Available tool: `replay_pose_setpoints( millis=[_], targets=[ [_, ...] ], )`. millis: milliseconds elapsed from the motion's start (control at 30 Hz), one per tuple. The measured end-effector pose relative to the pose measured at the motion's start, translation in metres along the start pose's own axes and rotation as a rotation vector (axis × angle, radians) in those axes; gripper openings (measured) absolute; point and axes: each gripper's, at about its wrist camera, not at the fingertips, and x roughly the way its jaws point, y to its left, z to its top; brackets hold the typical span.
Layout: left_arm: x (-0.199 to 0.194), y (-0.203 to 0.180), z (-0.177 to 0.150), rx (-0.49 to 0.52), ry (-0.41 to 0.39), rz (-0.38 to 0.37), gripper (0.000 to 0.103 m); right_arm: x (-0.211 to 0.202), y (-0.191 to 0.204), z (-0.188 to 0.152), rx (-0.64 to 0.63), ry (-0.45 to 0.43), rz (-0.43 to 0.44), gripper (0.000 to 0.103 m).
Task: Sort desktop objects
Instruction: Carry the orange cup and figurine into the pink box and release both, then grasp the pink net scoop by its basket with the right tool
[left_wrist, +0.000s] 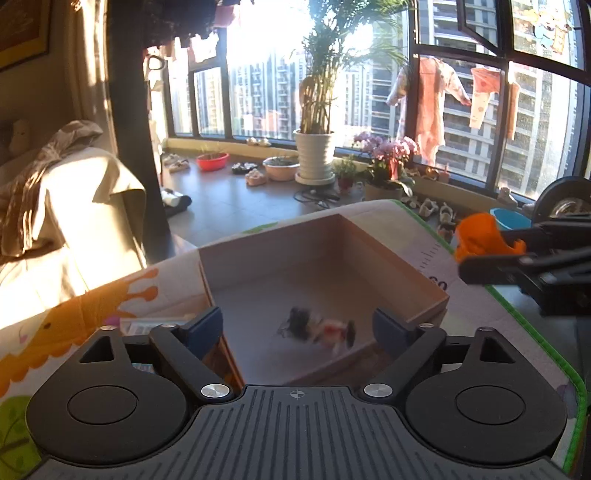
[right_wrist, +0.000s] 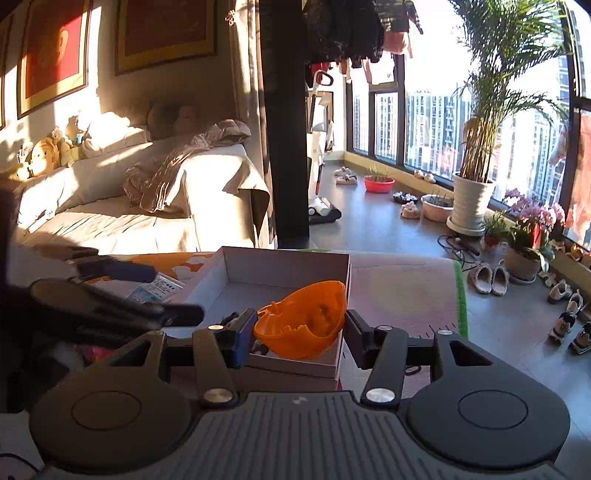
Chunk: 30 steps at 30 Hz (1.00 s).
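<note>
Late sun is slanting across a printed play mat (left_wrist: 55, 332) as two hand-held grippers are working over an open cardboard box (left_wrist: 399, 273). The left gripper (left_wrist: 297, 326) is hanging above the box's near edge with its fingers spread wide and nothing between them; below the gap, a small black, white and red object (left_wrist: 317, 328), too blurred to identify, is lying on the box floor, clear of all four walls. The right gripper (right_wrist: 299, 330) is gripping an orange shell-shaped toy (right_wrist: 303, 321) between its pads, holding it over the box's near right corner. In the left wrist view the toy (left_wrist: 480, 236) is showing beyond the box's right wall, above the mat's green border (left_wrist: 535, 328). Most of the box floor is standing bare. The mat is lying open to the right of the box, while a white printed packet (right_wrist: 155, 288) is sitting just beside its left wall. Beyond the mat's far edge, grey floor is stretching to a potted palm (left_wrist: 314, 155) by the windows.
</note>
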Motion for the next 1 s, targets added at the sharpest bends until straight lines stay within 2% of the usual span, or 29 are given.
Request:
replay_pose_setpoints(
  millis=[133,233,267,333,433,567,667,867,933,1000],
  targets=[
    [-0.035,0.008,-0.039,-0.006,0.001,0.056,0.099,0.052,0.000,0.019,0.043,0.076,0.025,0.051],
    [-0.053,0.013,-0.065,-0.027,0.042,0.056,0.100,0.094,-0.001,0.039,0.104,0.102,0.036,0.052],
    [-0.056,0.016,-0.073,-0.035,0.058,0.063,0.100,0.107,-0.002,0.045,0.133,0.114,0.038,0.056],
    [-0.060,0.026,-0.087,-0.048,0.081,0.086,0.100,0.123,0.001,0.052,0.155,0.120,0.014,0.057],
    [-0.056,0.042,-0.103,-0.082,0.123,0.125,0.100,0.115,0.014,0.049,0.133,0.101,0.001,0.057],
    [-0.048,0.060,-0.116,-0.143,0.151,0.201,0.100,0.071,0.046,0.025,0.056,0.068,0.159,0.062],
    [-0.050,0.069,-0.119,-0.167,0.155,0.245,0.100,0.059,0.081,-0.003,-0.039,0.119,0.248,0.062],
    [-0.065,0.084,-0.119,-0.186,0.159,0.293,0.100,0.080,0.140,-0.039,-0.189,0.204,0.318,0.053],
    [-0.070,0.088,-0.121,-0.201,0.163,0.302,0.100,0.088,0.150,-0.045,-0.195,0.231,0.342,0.039],
    [-0.074,0.091,-0.121,-0.213,0.167,0.305,0.100,0.092,0.151,-0.047,-0.157,0.261,0.375,0.016]
  ],
)
